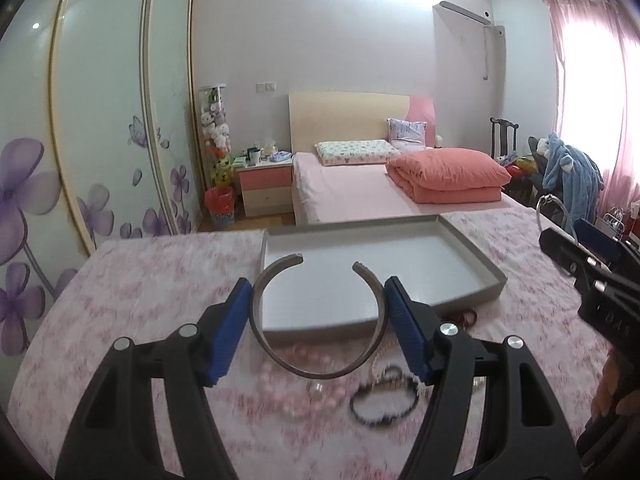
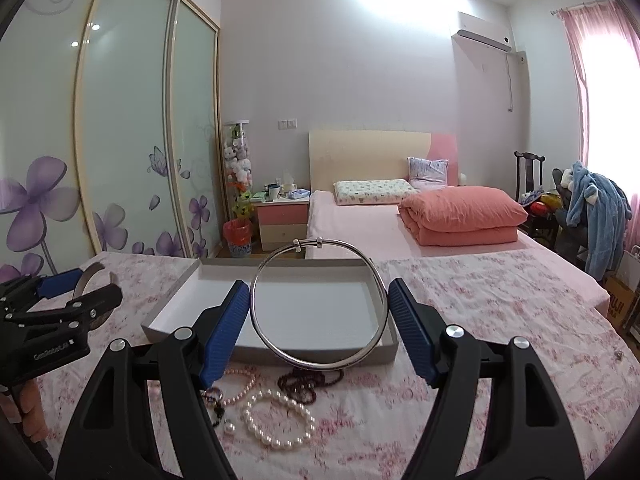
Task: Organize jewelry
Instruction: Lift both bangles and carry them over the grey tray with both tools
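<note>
My left gripper (image 1: 318, 284) is shut on a wide grey open cuff bangle (image 1: 276, 354), its gap pointing away from me, held above the pink floral cloth just before the grey tray (image 1: 480, 268). A thin silver ring bangle (image 2: 320, 365) stands pinched between the blue pads of my right gripper (image 2: 318, 285), over the near edge of the same tray (image 2: 172, 300). On the cloth below lie a pearl bracelet (image 2: 280, 424), a dark red bead bracelet (image 2: 308, 384), a pink bead bracelet (image 1: 296, 396) and a dark bead bracelet (image 1: 384, 404). The tray holds nothing.
The table's pink floral cloth (image 2: 480, 320) stretches to the right. Beyond the table stands a bed (image 2: 360, 224) with a folded orange quilt. Sliding wardrobe doors (image 2: 120, 140) line the left side. A chair draped with a blue garment (image 2: 596, 208) stands at the right.
</note>
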The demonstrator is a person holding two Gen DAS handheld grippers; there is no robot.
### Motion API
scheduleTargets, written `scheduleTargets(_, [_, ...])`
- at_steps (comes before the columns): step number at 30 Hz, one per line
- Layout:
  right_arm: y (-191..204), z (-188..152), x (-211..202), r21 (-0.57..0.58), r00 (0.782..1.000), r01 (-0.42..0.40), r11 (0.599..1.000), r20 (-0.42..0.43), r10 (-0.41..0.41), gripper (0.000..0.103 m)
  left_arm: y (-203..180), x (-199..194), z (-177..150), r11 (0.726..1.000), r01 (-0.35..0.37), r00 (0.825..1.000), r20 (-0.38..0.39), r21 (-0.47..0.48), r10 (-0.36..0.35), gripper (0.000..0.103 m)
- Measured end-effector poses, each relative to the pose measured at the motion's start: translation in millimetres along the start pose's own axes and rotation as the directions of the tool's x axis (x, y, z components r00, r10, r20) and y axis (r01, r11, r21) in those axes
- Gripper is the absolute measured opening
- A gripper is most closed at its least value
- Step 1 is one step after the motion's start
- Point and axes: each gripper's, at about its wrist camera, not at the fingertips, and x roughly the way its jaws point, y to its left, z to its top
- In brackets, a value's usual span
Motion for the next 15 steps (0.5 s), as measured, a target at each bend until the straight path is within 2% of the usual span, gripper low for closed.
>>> scheduleTargets(7, [-2.9, 10.8, 37.7, 0.02, 1.0, 0.013, 1.0, -0.004, -0.013, 0.072, -5.2, 45.6, 23.7, 1.0, -0.02, 1.0, -0.004, 0.004, 0.02, 0.066])
scheduleTargets(10, [-2.0, 11.0, 58.4, 0.028, 1.0, 0.017, 0.999, -0.022, -0.017, 0.072, -3.6, 71.7, 27.1, 1.0, -0.018, 0.999, -0.039, -0.008, 0.018, 0.066])
scheduleTargets(15, [-5.7, 4.9, 105.6, 0.06, 0.993, 0.012, 0.998, -0.114, -0.005, 0.072, -1.2, 123.6, 29.1, 1.0, -0.016, 0.991, -0.13, -0.024, 0.013, 0.066])
